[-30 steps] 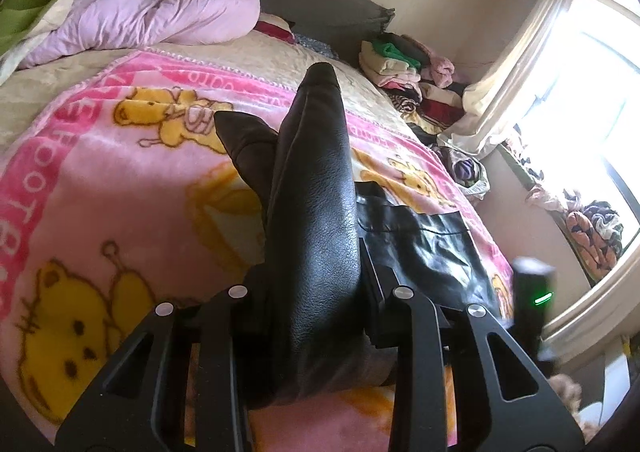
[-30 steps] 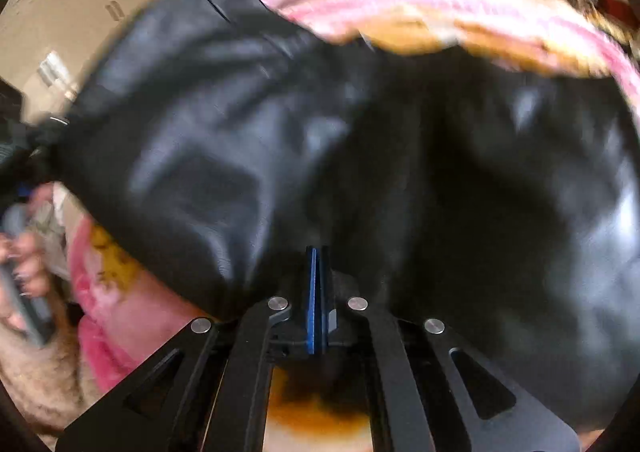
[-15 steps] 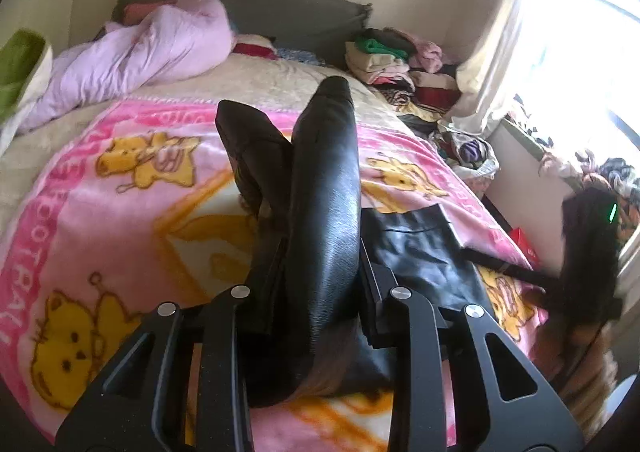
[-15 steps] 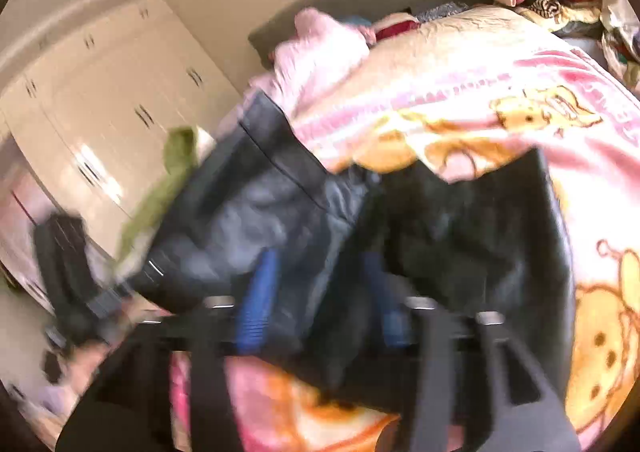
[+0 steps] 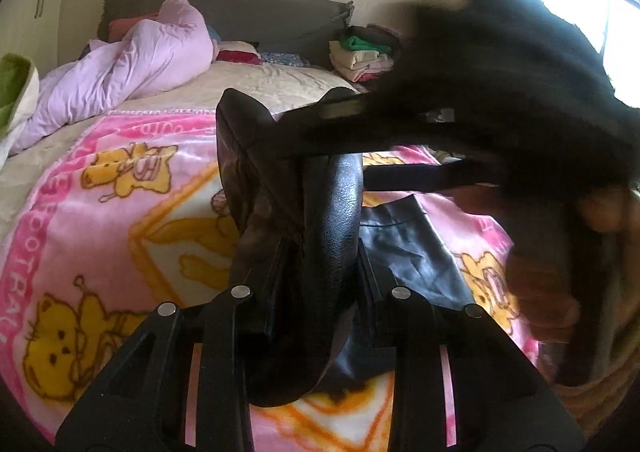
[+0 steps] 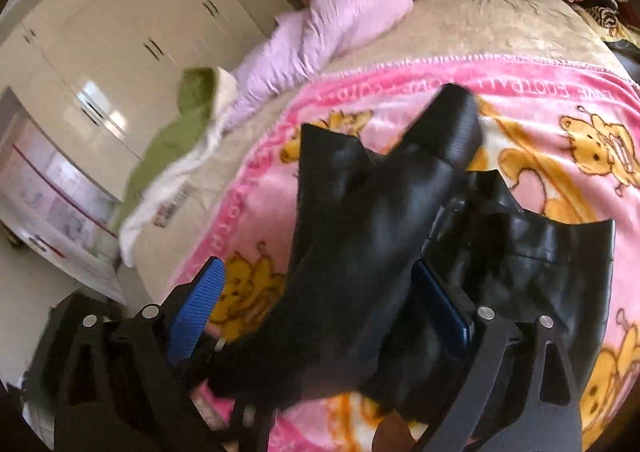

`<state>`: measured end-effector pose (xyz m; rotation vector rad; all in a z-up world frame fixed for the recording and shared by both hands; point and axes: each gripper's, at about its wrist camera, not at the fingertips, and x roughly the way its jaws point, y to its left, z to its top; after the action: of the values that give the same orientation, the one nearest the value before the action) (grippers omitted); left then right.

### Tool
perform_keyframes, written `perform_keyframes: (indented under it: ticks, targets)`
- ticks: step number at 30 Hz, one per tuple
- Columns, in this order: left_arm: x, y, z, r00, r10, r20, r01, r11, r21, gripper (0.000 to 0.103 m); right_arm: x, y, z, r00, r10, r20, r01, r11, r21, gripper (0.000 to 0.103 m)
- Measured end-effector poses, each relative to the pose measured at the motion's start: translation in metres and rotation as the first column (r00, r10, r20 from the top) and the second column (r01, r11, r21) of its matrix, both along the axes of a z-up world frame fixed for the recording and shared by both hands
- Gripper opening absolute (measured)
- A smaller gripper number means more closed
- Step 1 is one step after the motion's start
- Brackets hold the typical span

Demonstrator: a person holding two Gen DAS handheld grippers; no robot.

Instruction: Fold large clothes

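A bed under a pink bear-print blanket (image 6: 500, 75) fills both views, with a lilac duvet (image 5: 132, 63) bunched at the headboard. A second ago the right gripper (image 6: 320, 316) was pressed together low in the dark fabric; now it sits higher, its jaws have just been opening wide, and the black leather garment (image 6: 360, 236) merely passes between its blue pads (image 6: 196, 308). The left gripper (image 5: 320, 272) still pinches a glossy, grained fold of the garment, raised above the blanket, the rest trailing down onto it.
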<state>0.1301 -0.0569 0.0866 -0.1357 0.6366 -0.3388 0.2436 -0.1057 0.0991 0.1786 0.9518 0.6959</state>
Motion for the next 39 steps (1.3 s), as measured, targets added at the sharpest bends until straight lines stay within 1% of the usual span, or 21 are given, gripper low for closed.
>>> perform_keyframes:
  ticks: [3,4,5,6,7,10,11,12,16,18,20,22,25,28,30,31,34,35,36,38,39]
  targets:
    - [-0.003,-0.007,0.0,1.0,-0.019,0.004,0.019,1.0,0.007,0.022,0.007,0.018,-0.009,1.0,0.008,-0.005,-0.008,0.997,-0.081,0.091]
    - [-0.003,-0.008,0.0,1.0,-0.022,0.005,0.022,1.0,0.008,0.022,0.012,0.023,-0.014,1.0,0.017,0.001,-0.017,0.994,-0.11,0.079]
    - [-0.002,-0.009,0.0,1.0,-0.02,0.004,0.02,1.0,0.012,0.022,0.014,0.025,-0.018,1.0,0.017,0.004,-0.016,0.992,-0.125,0.052]
    - [-0.002,-0.008,0.0,1.0,-0.013,0.004,0.013,1.0,0.016,0.025,0.017,0.025,-0.02,1.0,0.011,0.009,-0.009,0.991,-0.136,0.04]
    - [-0.003,-0.006,0.001,1.0,-0.002,0.005,0.002,1.0,0.016,0.028,0.021,0.02,-0.021,0.999,0.035,0.019,-0.033,0.994,-0.101,0.036]
    - [-0.009,0.006,0.008,1.0,-0.021,0.018,0.022,0.998,-0.056,0.038,0.024,0.005,-0.023,0.997,0.051,0.06,-0.046,0.996,-0.078,0.026]
    - [-0.013,0.007,0.011,0.999,-0.028,0.027,0.03,0.997,-0.069,0.054,0.024,-0.005,-0.022,0.996,0.045,0.073,-0.04,0.997,-0.07,0.025]
    - [-0.019,0.008,0.016,0.999,-0.036,0.041,0.039,0.996,-0.079,0.064,0.027,-0.015,-0.02,0.996,0.044,0.076,-0.04,0.998,-0.051,0.025]
    - [-0.036,0.013,0.027,0.995,-0.058,0.081,0.067,0.991,-0.114,0.067,0.029,-0.06,-0.018,0.995,0.031,0.094,-0.031,1.0,-0.001,0.023]
    - [-0.034,0.019,0.027,0.996,-0.047,0.08,0.057,0.99,-0.132,0.073,0.029,-0.082,-0.021,0.995,0.017,0.101,-0.018,1.0,0.01,0.022]
    - [-0.024,0.027,0.021,0.998,-0.012,0.062,0.021,0.989,-0.146,0.074,0.025,-0.108,-0.026,0.995,-0.005,0.104,0.002,1.0,0.024,0.022]
    - [-0.009,0.034,0.01,1.0,0.011,0.029,-0.006,0.986,-0.169,0.074,0.021,-0.132,-0.033,0.994,-0.025,0.108,0.022,0.999,0.035,0.022]
    - [0.026,0.04,-0.021,0.996,0.029,-0.079,-0.045,0.977,-0.208,0.074,0.015,-0.166,-0.051,0.993,-0.066,0.102,0.061,0.997,0.055,0.022]
    - [0.056,0.032,-0.055,0.979,-0.018,-0.204,-0.038,0.963,-0.266,0.074,0.01,-0.194,-0.076,0.991,-0.105,0.08,0.099,0.992,0.074,0.023]
    - [0.07,0.02,-0.077,0.961,-0.06,-0.269,-0.024,0.954,-0.299,0.074,0.006,-0.207,-0.093,0.99,-0.127,0.061,0.123,0.99,0.072,0.027]
    - [0.073,0.012,-0.086,0.951,-0.075,-0.299,-0.016,0.957,-0.289,0.074,0.005,-0.212,-0.105,0.988,-0.149,0.034,0.147,0.988,0.051,0.031]
    - [0.074,-0.017,-0.107,0.927,-0.123,-0.354,0.038,0.971,-0.236,0.074,0.003,-0.22,-0.122,0.978,-0.202,-0.046,0.203,0.979,0.017,0.058]
    - [0.072,-0.022,-0.111,0.926,-0.129,-0.356,0.046,0.971,-0.233,0.074,0.001,-0.222,-0.122,0.975,-0.216,-0.059,0.218,0.976,0.023,0.067]
    - [0.072,-0.025,-0.113,0.926,-0.129,-0.355,0.047,0.972,-0.231,0.074,-0.001,-0.225,-0.119,0.97,-0.234,-0.058,0.237,0.971,0.041,0.071]
    - [0.072,-0.025,-0.112,0.928,-0.12,-0.351,0.04,0.973,-0.227,0.075,-0.002,-0.234,-0.109,0.954,-0.294,-0.058,0.298,0.951,0.079,0.088]
    - [0.071,-0.024,-0.111,0.93,-0.116,-0.348,0.04,0.975,-0.219,0.075,0.001,-0.237,-0.104,0.94,-0.334,-0.067,0.339,0.937,0.087,0.09]
